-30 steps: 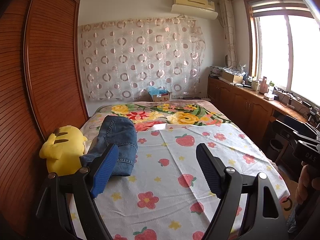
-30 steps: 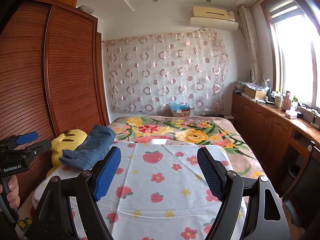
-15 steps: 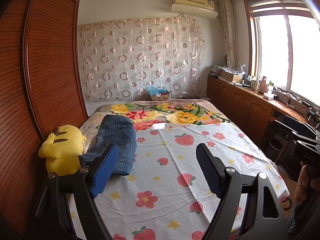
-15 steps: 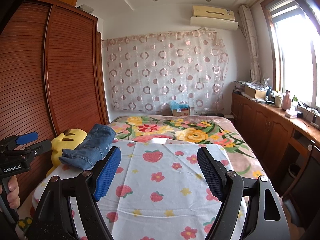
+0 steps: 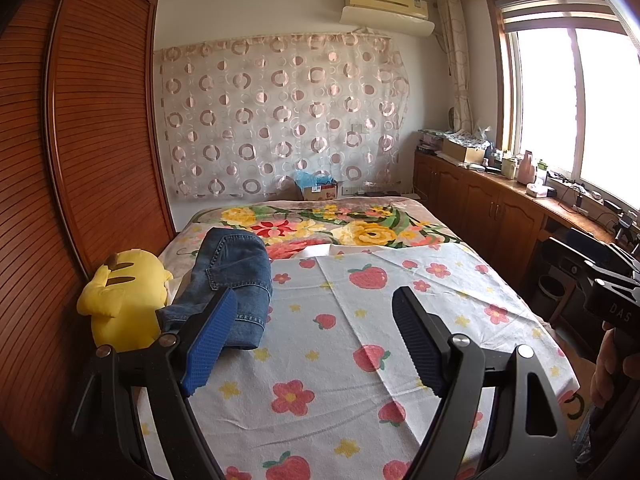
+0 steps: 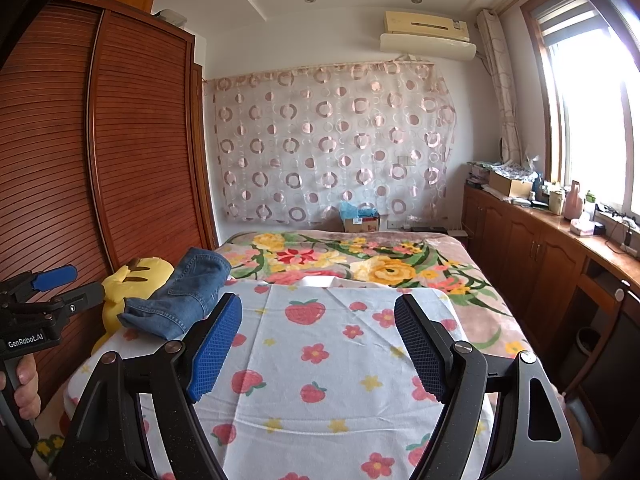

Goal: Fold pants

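Jeans (image 5: 230, 284) lie as a compact folded bundle at the left edge of the bed, resting on the strawberry-print sheet (image 5: 360, 320) and leaning against the yellow plush toy (image 5: 124, 300) by the wardrobe (image 5: 80, 160). We hold both tools above the near end of the bed, well apart from the bundle. Our left gripper (image 5: 314, 340) and right gripper (image 6: 318, 344) both have their fingers spread wide, grasping nothing — blue pads (image 6: 216, 344) face each other across bare sheet. Denim folded and parked aside like this would fit a finished fold set out of the way, or a pair waiting to be pulled to the middle and laid out — we cannot say which.
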